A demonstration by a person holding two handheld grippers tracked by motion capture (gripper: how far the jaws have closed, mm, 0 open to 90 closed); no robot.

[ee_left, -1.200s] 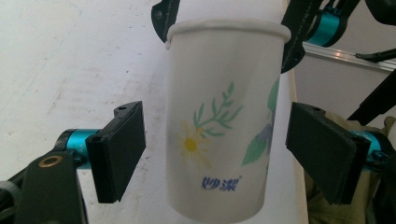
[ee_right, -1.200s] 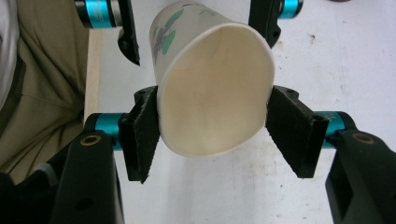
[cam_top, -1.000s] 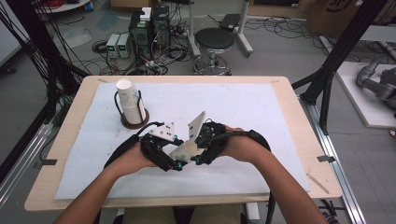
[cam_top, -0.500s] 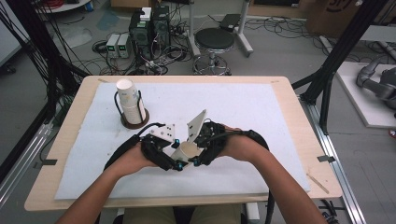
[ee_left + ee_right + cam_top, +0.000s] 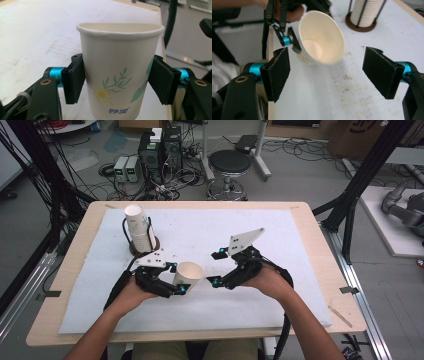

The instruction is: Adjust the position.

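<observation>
A white paper cup [image 5: 189,274] with a flower print is tipped on its side in the high view, mouth toward the right. My left gripper [image 5: 177,279] is shut on it. In the left gripper view both black pads [image 5: 73,80] press the cup's [image 5: 117,62] sides; the jaws have just been opening slightly with the cup still between them. My right gripper [image 5: 215,268] stands a short way right of the cup, open. Its jaws have just been opening and nothing is between them. The right gripper [image 5: 325,75] view looks into the cup's mouth [image 5: 322,37].
A stack of paper cups [image 5: 140,227] stands in a wire holder on a round brown base at the back left of the white mat [image 5: 210,225]; it also appears in the right gripper view [image 5: 365,11]. The wooden table edge [image 5: 190,204] frames the mat.
The two grippers, close together at the cup before, have drawn apart. The left one has carried the cup to the left; the right one has let go, opened and moved right.
</observation>
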